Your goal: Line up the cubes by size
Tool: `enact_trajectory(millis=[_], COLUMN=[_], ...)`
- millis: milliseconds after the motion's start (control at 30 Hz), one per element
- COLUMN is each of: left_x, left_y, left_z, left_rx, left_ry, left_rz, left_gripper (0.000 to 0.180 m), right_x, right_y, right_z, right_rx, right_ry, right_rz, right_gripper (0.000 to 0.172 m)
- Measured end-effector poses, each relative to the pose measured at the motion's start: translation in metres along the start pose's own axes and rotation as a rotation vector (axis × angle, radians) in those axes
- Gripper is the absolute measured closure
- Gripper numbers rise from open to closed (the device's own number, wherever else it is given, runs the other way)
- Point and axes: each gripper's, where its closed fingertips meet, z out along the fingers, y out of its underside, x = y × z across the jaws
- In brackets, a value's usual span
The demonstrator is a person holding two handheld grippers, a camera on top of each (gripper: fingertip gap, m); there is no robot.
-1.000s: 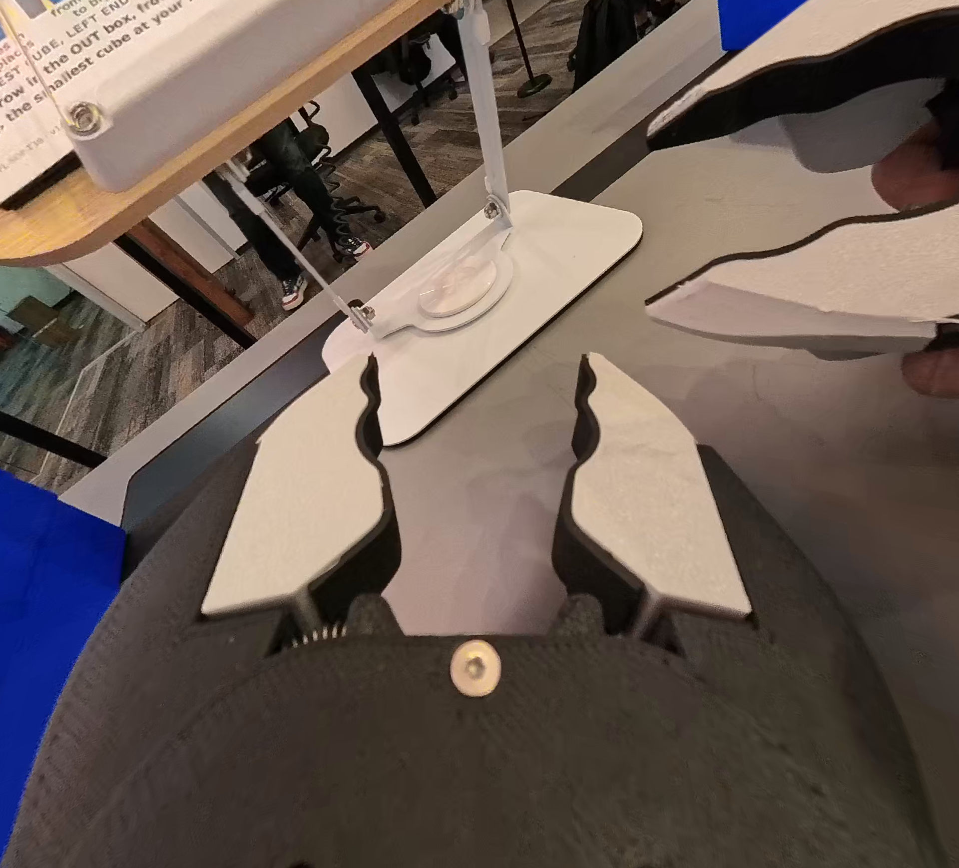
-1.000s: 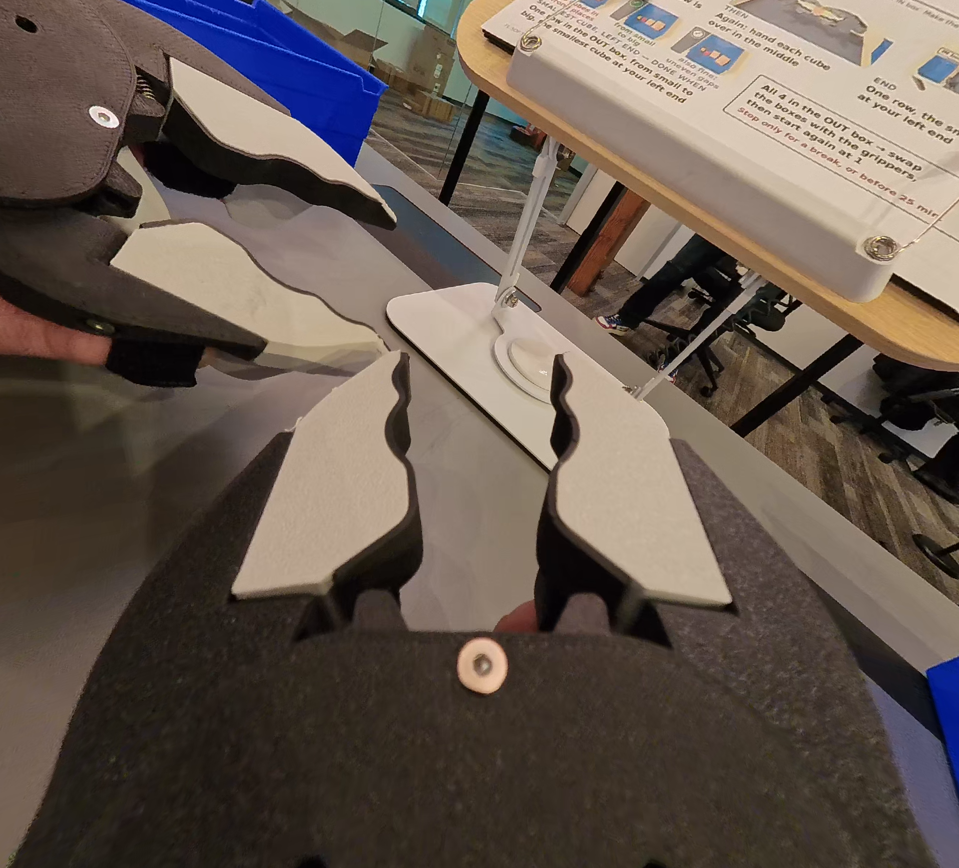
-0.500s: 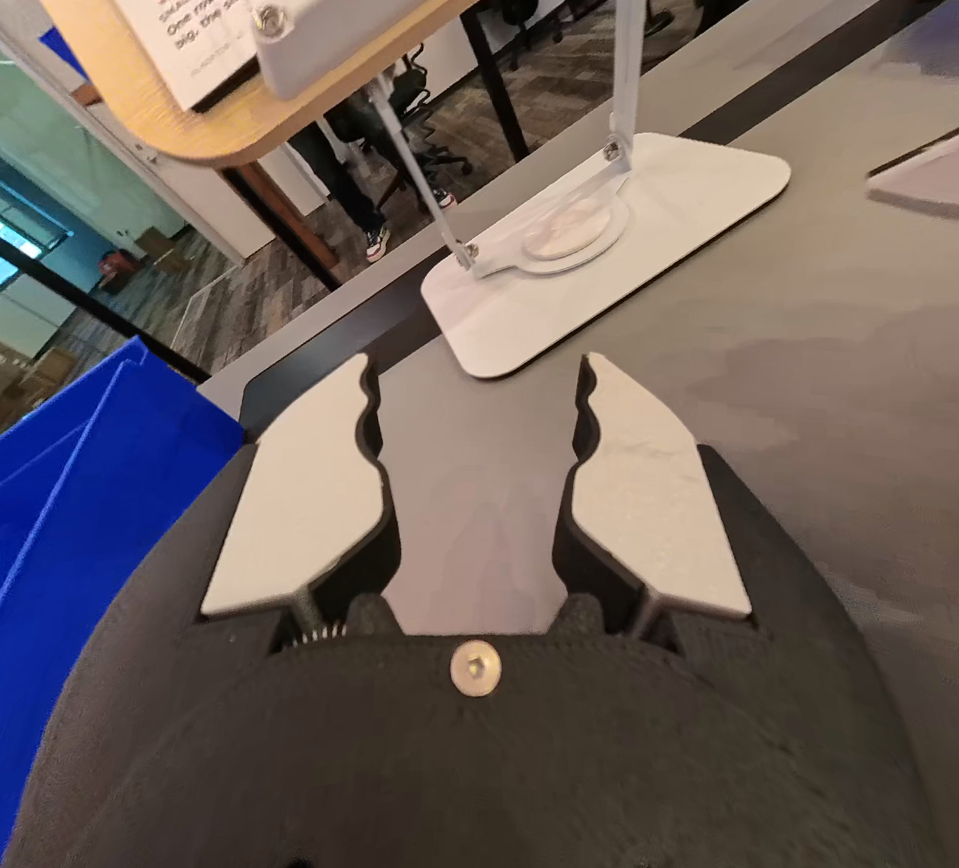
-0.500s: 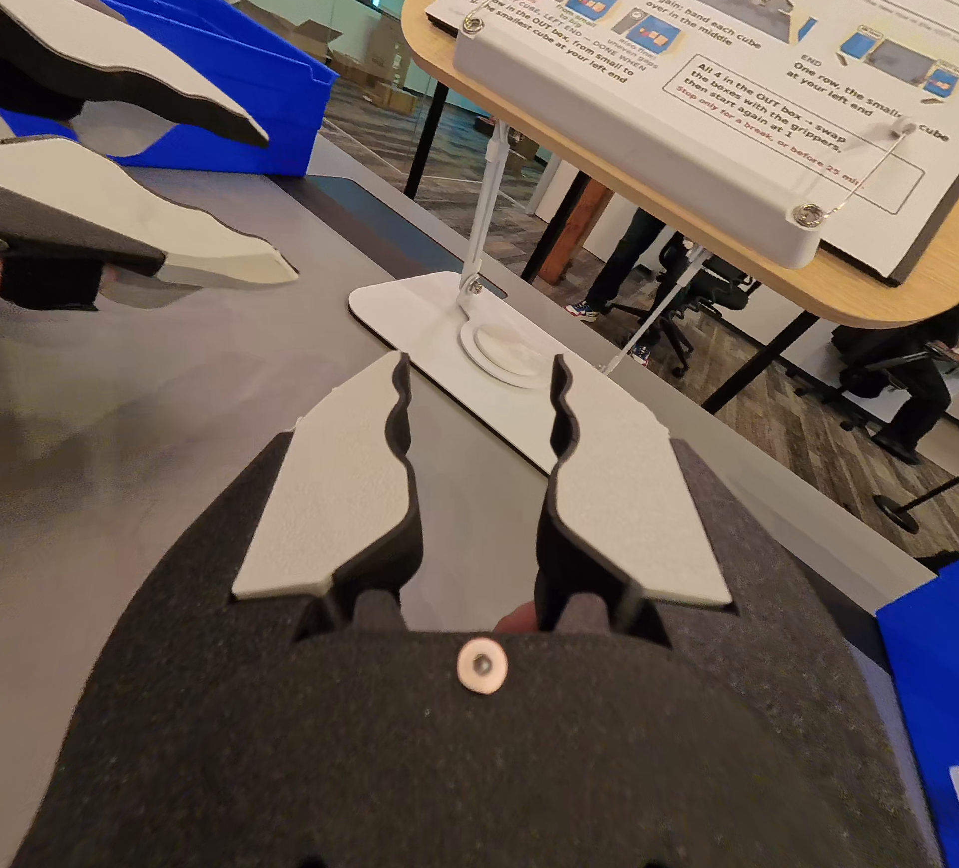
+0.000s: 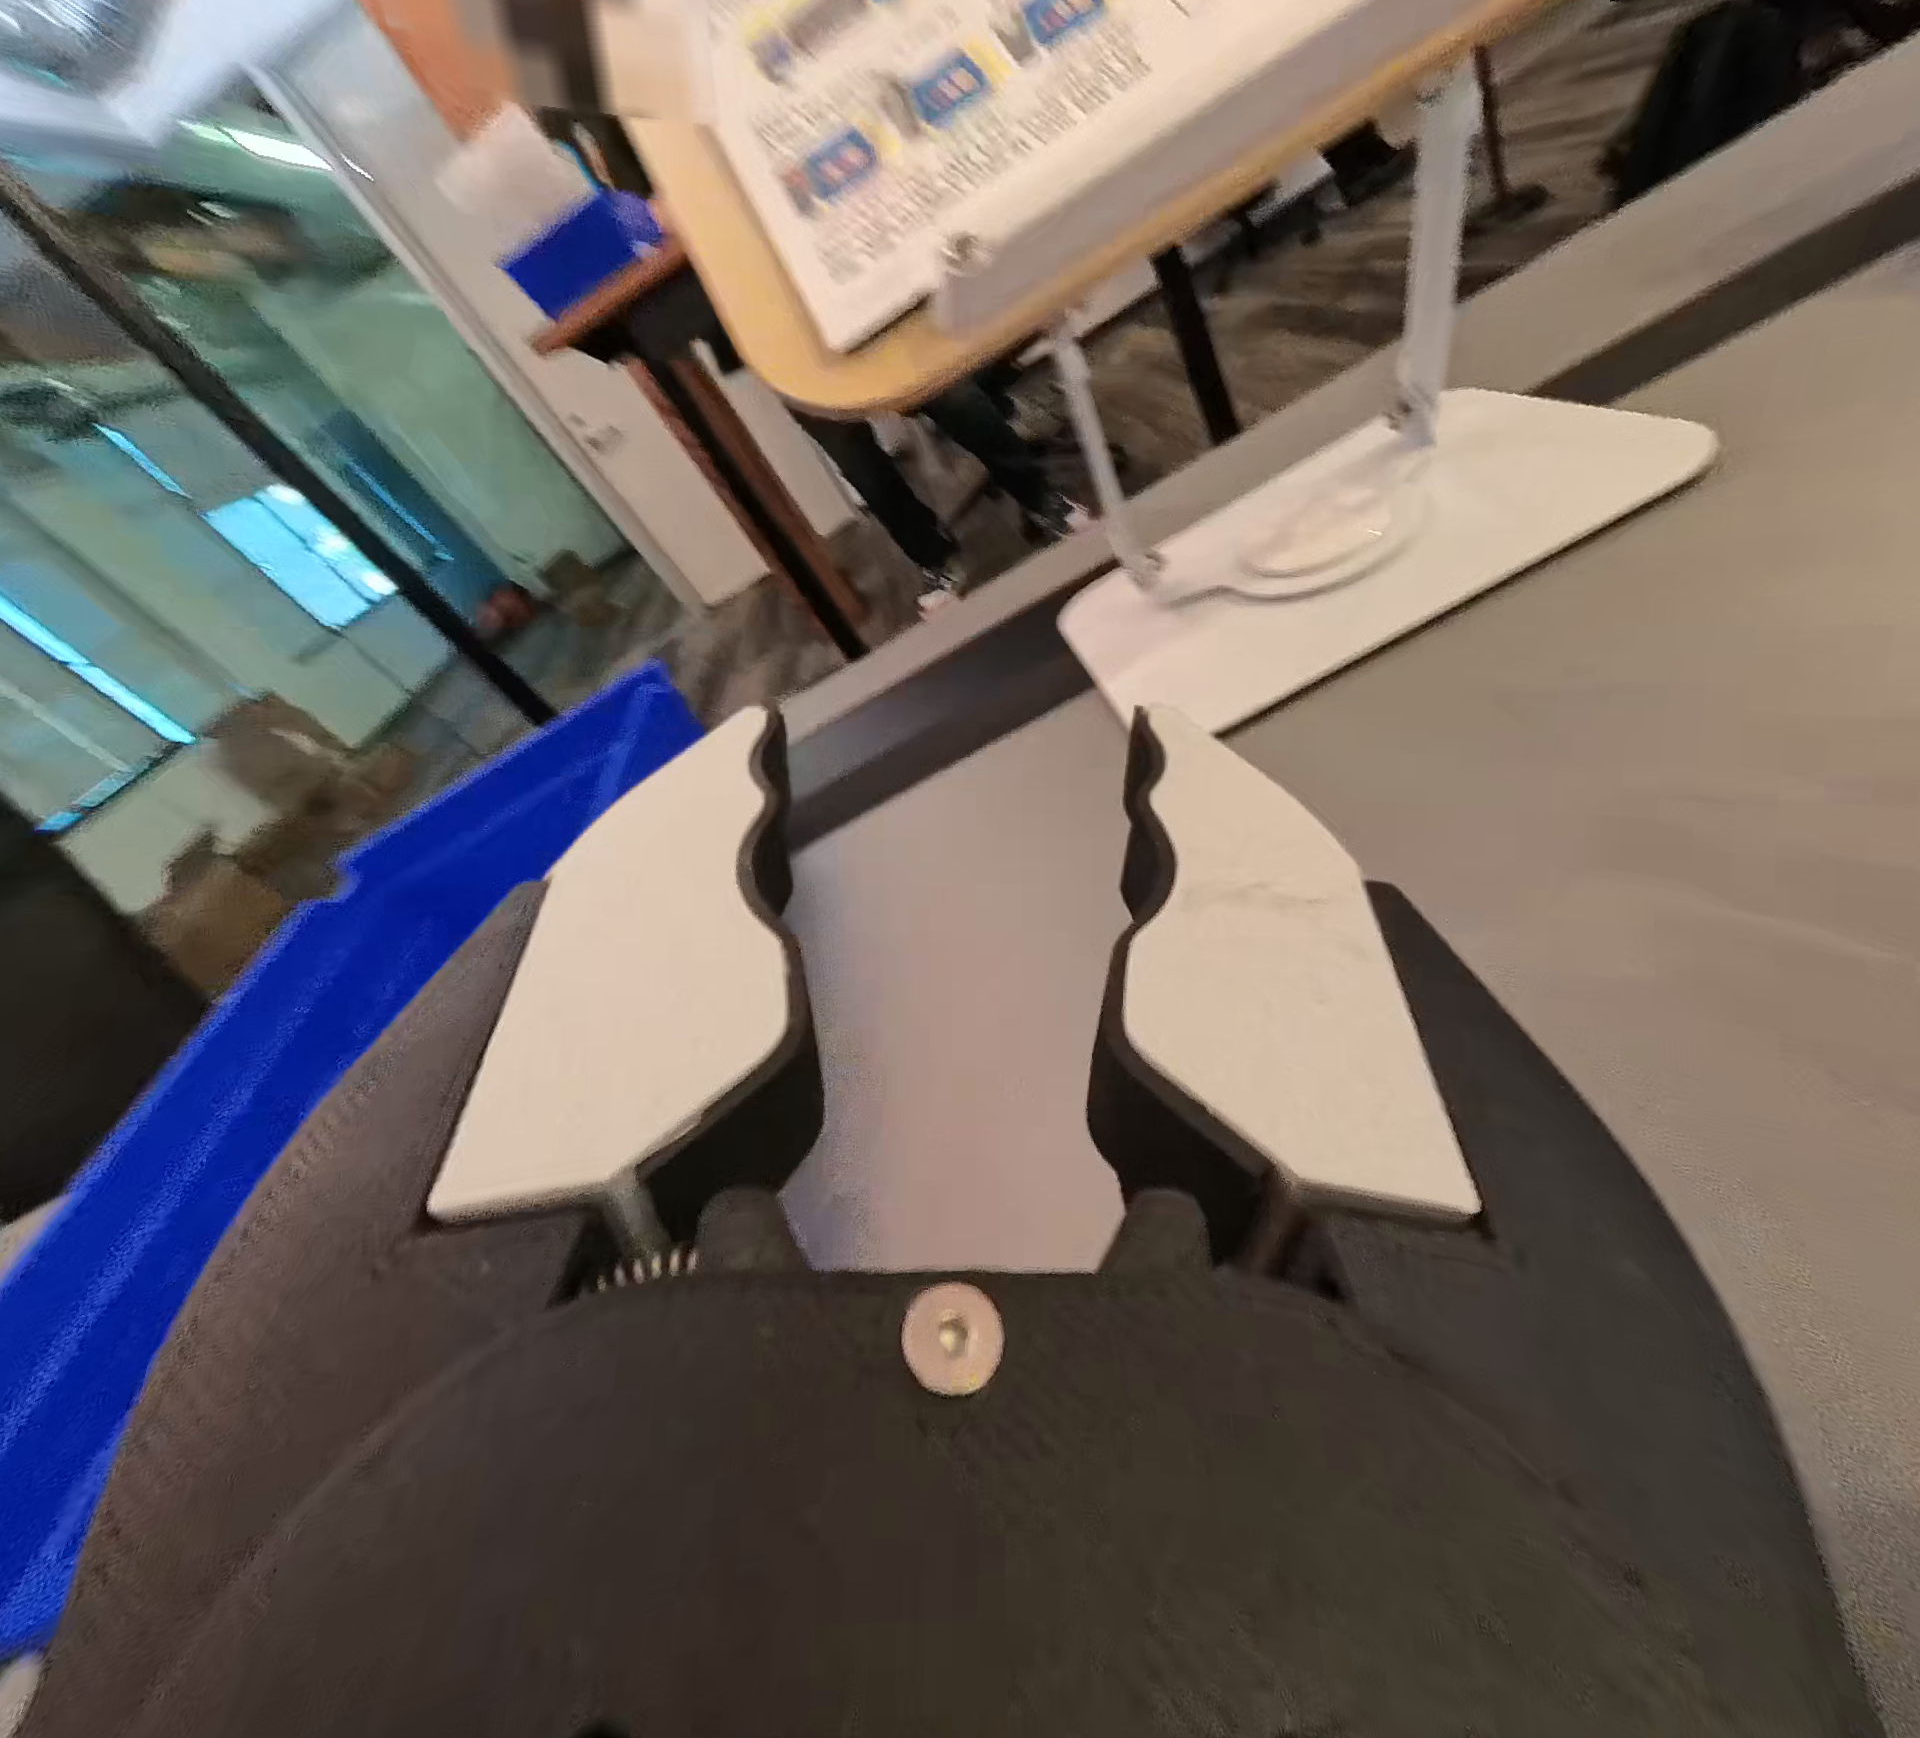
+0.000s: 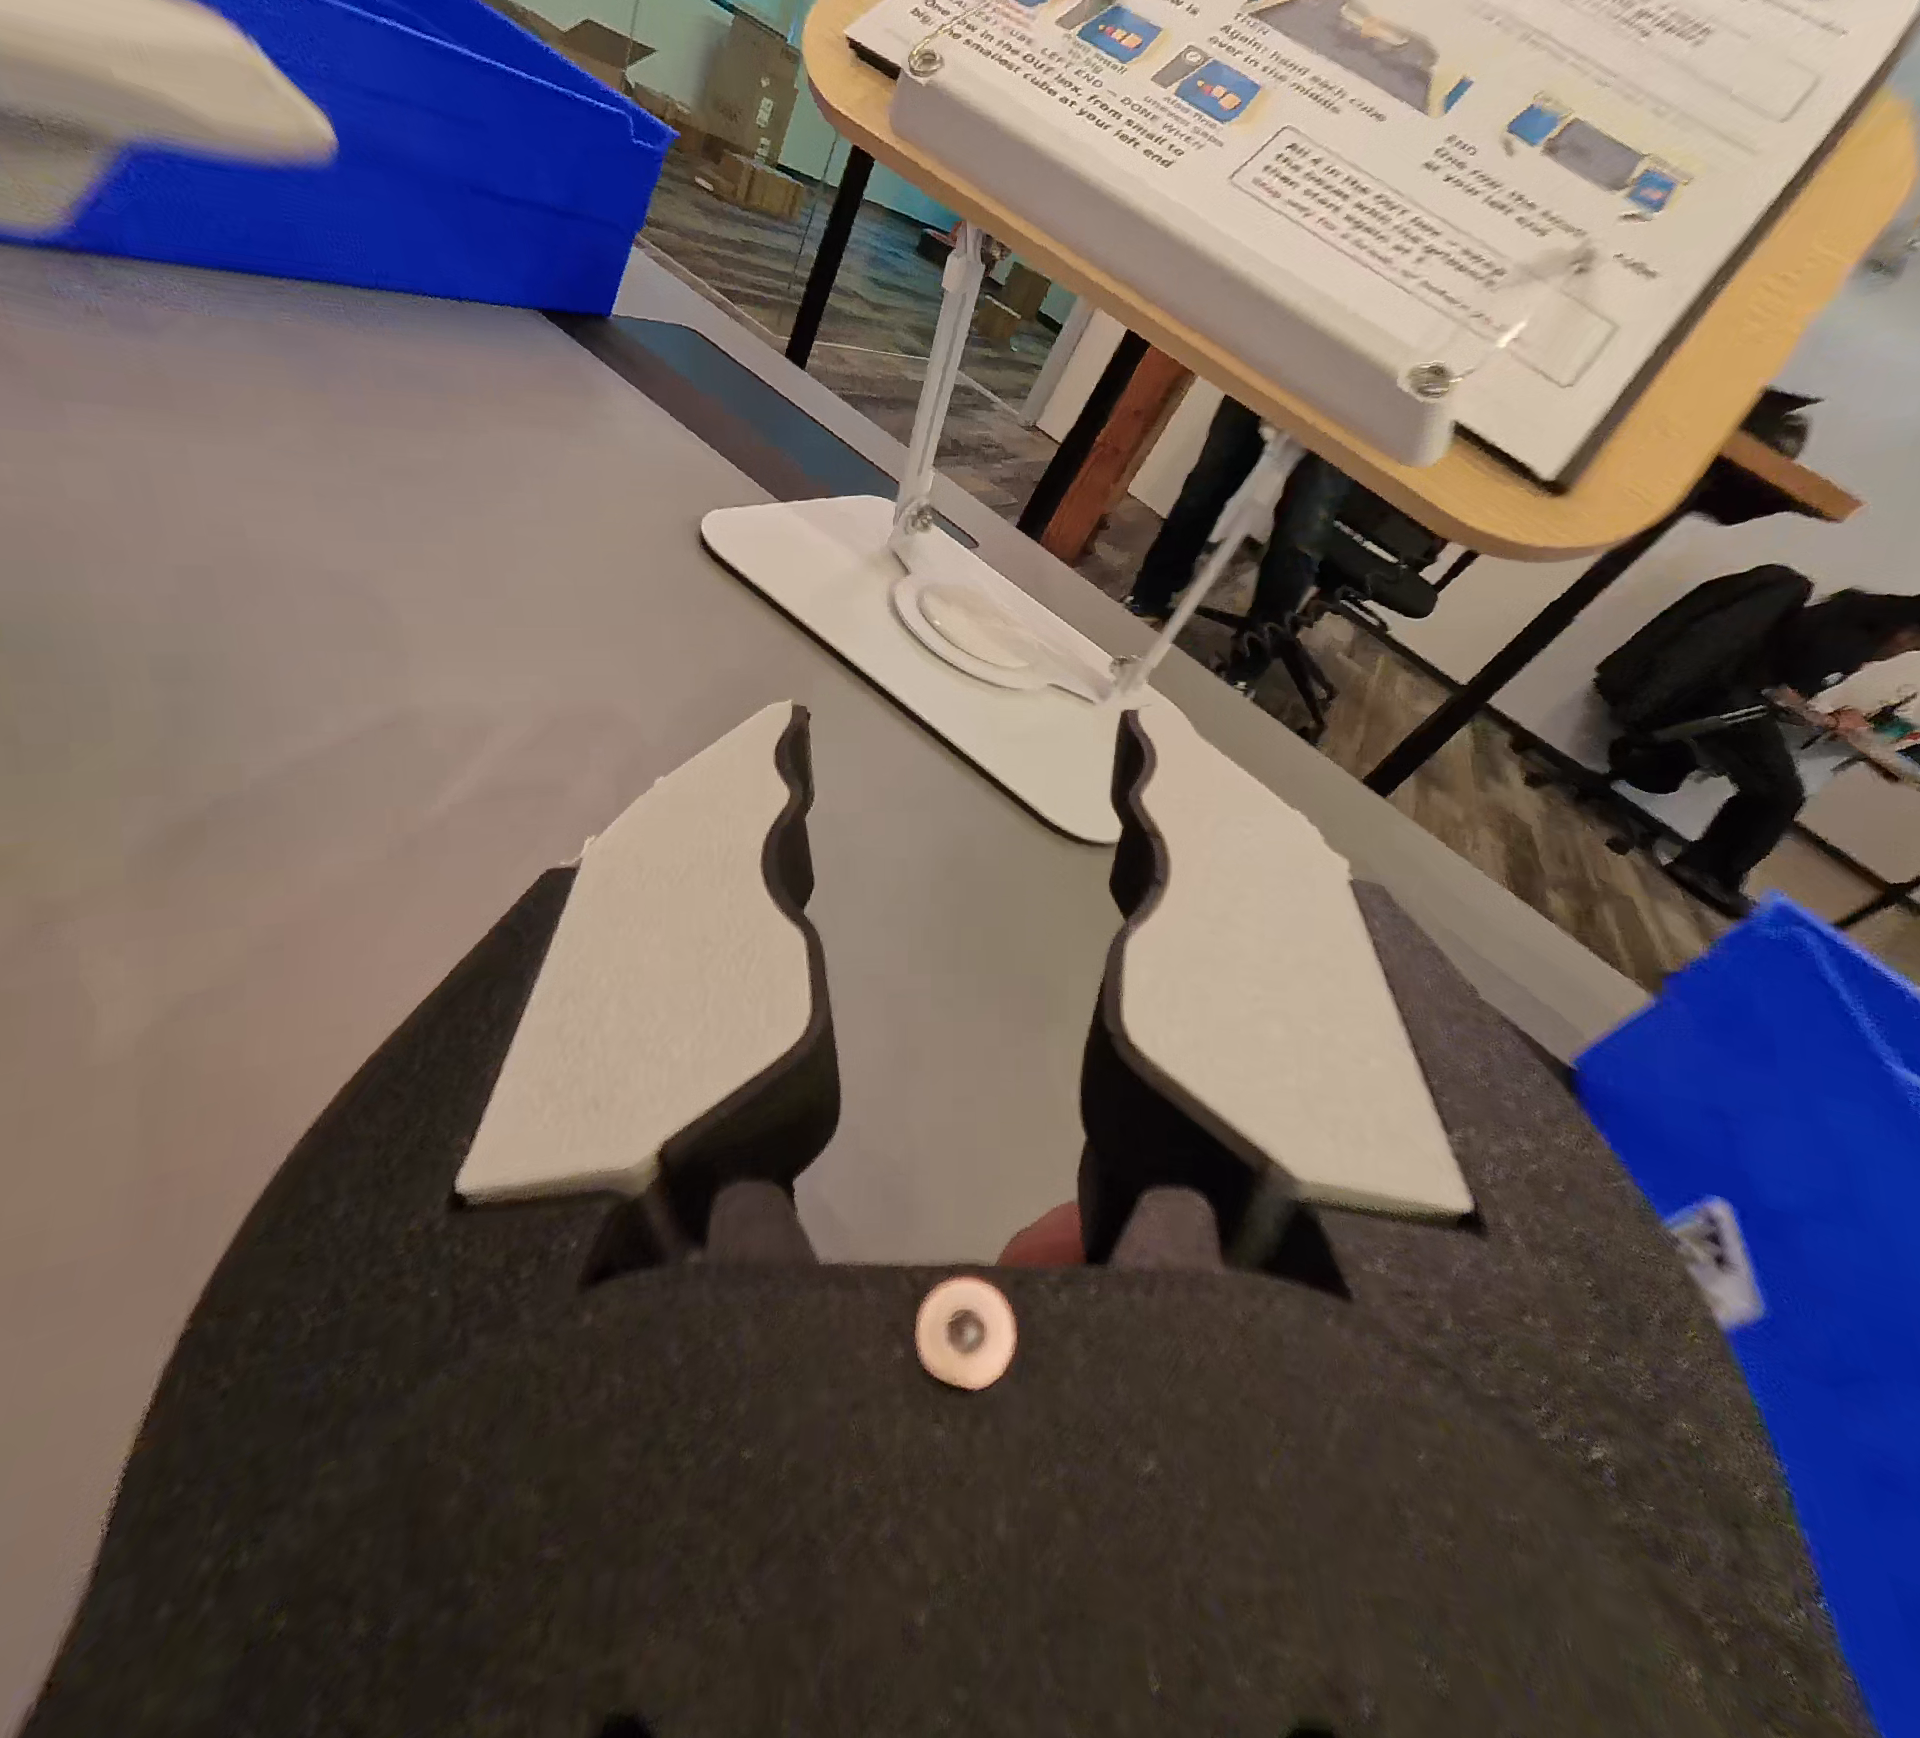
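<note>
Both claws — left claw (image 5: pixel 956 732), right claw (image 6: pixel 961 732) — wide open, empty; grey table (image 6: pixel 312 597) bare btwn.

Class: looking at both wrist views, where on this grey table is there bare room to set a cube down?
Bare grey table lies between the left blue bin and the white stand base. The stand base and the right blue bin crowd the far edge.
</note>
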Motion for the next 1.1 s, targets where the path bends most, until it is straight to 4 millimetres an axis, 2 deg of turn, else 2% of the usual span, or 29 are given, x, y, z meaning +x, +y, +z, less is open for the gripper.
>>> enact_trajectory(millis=[67, 133, 200, 233, 300, 433, 567, 700, 800, 900, 967, 1100], left_x=[-0.029, -0.063, -0.095, -0.107, -0.120, -0.126, -0.130, -0.127, -0.122, -0.113, -0.108, -0.103], left_y=[0.001, 0.015, 0.035, 0.045, 0.059, 0.080, 0.102, 0.126, 0.130, 0.131, 0.131, 0.129], left_z=[-0.013, -0.020, -0.024, -0.025, -0.022, -0.013, 0.000, 0.014, 0.022, 0.028, 0.031, 0.030], left_rx=[0.003, -0.041, -0.091, -0.114, -0.149, -0.209, -0.287, -0.392, -0.403, -0.416, -0.420, -0.429], left_ry=[-0.085, -0.162, -0.222, -0.246, -0.260, -0.266, -0.255, -0.220, -0.189, -0.141, -0.124, -0.101], left_rz=[0.038, 0.022, -0.056, -0.087, -0.120, -0.149, -0.181, -0.164, -0.187, -0.168, -0.121, -0.103], left_gripper=[0.119, 0.115, 0.107, 0.102, 0.095, 0.089, 0.091, 0.111, 0.129, 0.156, 0.167, 0.173], right_x=[0.010, 0.025, 0.047, 0.060, 0.088, 0.135, 0.160, 0.158, 0.156, 0.156, 0.156, 0.156], right_y=[0.000, -0.001, 0.001, 0.005, 0.017, 0.043, 0.071, 0.086, 0.085, 0.088, 0.091, 0.093], right_z=[-0.024, -0.050, -0.077, -0.089, -0.111, -0.141, -0.141, -0.136, -0.135, -0.134, -0.133, -0.131], right_rx=[-0.004, 0.001, -0.002, -0.014, -0.042, -0.098, -0.153, -0.181, -0.178, -0.190, -0.205, -0.221], right_ry=[0.049, 0.096, 0.172, 0.205, 0.284, 0.420, 0.451, 0.416, 0.410, 0.406, 0.404, 0.407], right_rz=[-0.032, -0.045, -0.052, -0.033, -0.004, 0.017, 0.081, 0.136, 0.128, 0.131, 0.133, 0.102], right_gripper=[0.117, 0.115, 0.114, 0.113, 0.112, 0.111, 0.110, 0.110, 0.111, 0.111, 0.111, 0.111])
